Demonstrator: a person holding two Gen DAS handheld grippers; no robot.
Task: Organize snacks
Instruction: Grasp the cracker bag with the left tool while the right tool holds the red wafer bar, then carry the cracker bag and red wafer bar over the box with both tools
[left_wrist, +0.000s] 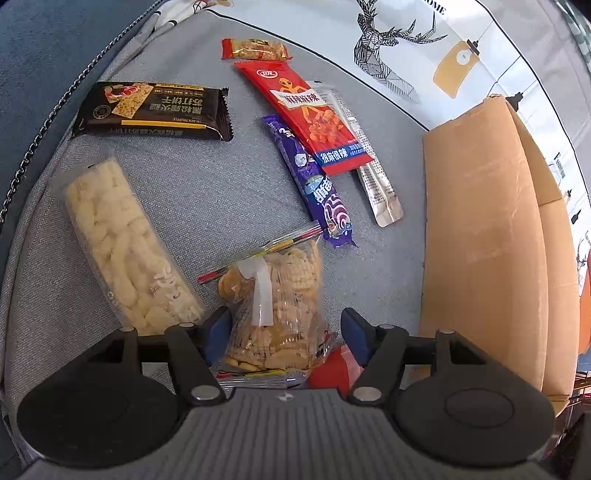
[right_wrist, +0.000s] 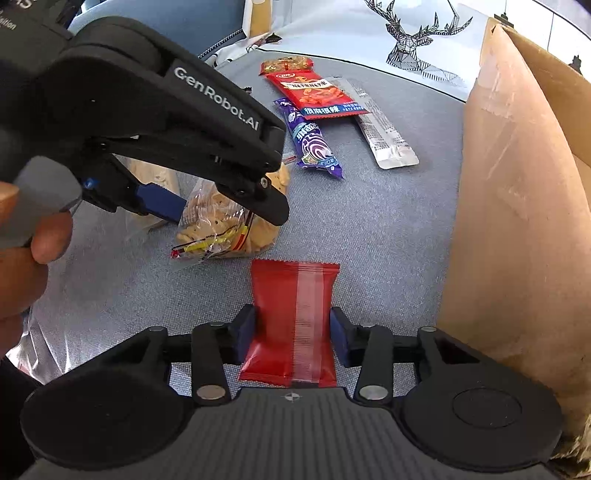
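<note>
My left gripper (left_wrist: 282, 328) straddles a clear bag of small crackers (left_wrist: 275, 314). Its jaws stand wider than the bag, with a gap at the right pad. The same bag (right_wrist: 225, 225) shows in the right wrist view under the left gripper (right_wrist: 221, 218). My right gripper (right_wrist: 292, 325) has its blue pads against both sides of a red foil packet (right_wrist: 293, 314) lying on the grey cloth. A corner of that red packet (left_wrist: 328, 369) shows in the left wrist view.
A cardboard box (left_wrist: 480, 240) stands at the right, also in the right wrist view (right_wrist: 517, 221). On the cloth lie a black cracker pack (left_wrist: 151, 110), a clear pale snack pack (left_wrist: 125, 247), a purple bar (left_wrist: 314, 181), a red spicy pack (left_wrist: 306, 118), a silver sachet (left_wrist: 373, 177) and a nut bar (left_wrist: 255, 50).
</note>
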